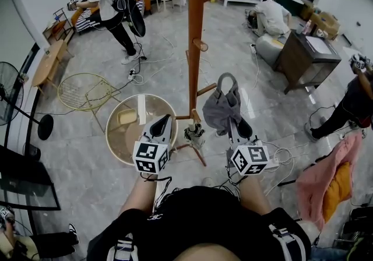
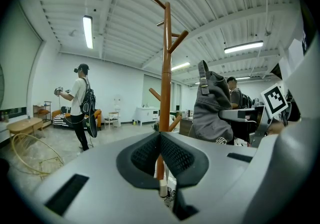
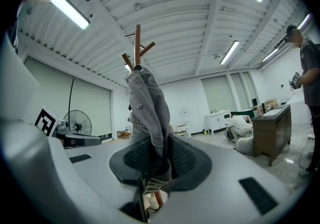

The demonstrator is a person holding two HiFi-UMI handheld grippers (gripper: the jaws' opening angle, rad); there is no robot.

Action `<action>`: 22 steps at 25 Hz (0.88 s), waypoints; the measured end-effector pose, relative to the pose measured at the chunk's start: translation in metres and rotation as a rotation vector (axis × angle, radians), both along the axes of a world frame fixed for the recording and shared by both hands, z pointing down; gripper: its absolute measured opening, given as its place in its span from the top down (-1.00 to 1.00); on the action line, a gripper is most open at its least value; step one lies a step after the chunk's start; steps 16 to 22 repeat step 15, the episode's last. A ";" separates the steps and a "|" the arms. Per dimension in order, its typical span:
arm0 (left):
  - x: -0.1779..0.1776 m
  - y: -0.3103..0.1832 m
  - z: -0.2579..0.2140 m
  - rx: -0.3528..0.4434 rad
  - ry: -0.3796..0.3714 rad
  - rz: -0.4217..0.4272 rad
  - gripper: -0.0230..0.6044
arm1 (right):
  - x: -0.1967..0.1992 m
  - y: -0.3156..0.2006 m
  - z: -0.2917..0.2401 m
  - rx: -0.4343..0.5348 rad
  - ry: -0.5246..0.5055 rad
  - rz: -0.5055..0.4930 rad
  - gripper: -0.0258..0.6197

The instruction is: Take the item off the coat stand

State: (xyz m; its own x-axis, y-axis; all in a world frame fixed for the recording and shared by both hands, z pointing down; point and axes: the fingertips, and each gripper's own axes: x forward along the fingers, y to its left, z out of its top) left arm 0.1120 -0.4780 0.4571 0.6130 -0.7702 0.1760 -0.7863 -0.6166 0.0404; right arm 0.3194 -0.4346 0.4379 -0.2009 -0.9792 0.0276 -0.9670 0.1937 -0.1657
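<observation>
The wooden coat stand [image 1: 196, 38] rises in the middle of the head view, with pegs sticking out along its pole. A grey fabric bag [image 1: 223, 108] with a strap loop on top hangs just to the right of the pole. My right gripper [image 1: 232, 119] is shut on it, and the right gripper view shows the grey cloth [image 3: 150, 113] pinched between the pads, with the stand's top [image 3: 137, 43] behind it. In the left gripper view the bag [image 2: 212, 105] stands apart from the pole [image 2: 165, 78]. My left gripper [image 1: 167, 120] is left of the stand's base, shut and empty [image 2: 160, 138].
A round wooden table [image 1: 119, 137] and a yellow wire chair [image 1: 87, 91] stand to the left. Behind them a person with a backpack [image 1: 113, 3] is standing. A dark desk [image 1: 306, 56], another person [image 1: 355, 102] and a pink cloth [image 1: 329, 178] are on the right. Cables lie on the floor.
</observation>
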 end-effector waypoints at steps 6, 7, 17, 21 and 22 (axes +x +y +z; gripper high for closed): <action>-0.007 -0.002 0.000 -0.001 -0.001 0.001 0.88 | -0.004 0.000 -0.004 0.026 -0.040 0.000 0.65; -0.008 -0.002 0.000 -0.001 -0.001 0.001 0.88 | -0.004 0.000 -0.005 0.029 -0.042 0.001 0.65; -0.002 0.002 0.001 0.000 -0.002 0.005 0.88 | 0.003 0.004 -0.005 0.030 -0.054 0.010 0.65; -0.002 0.002 0.001 0.000 -0.002 0.005 0.88 | 0.003 0.004 -0.005 0.030 -0.054 0.010 0.65; -0.002 0.002 0.001 0.000 -0.002 0.005 0.88 | 0.003 0.004 -0.005 0.030 -0.054 0.010 0.65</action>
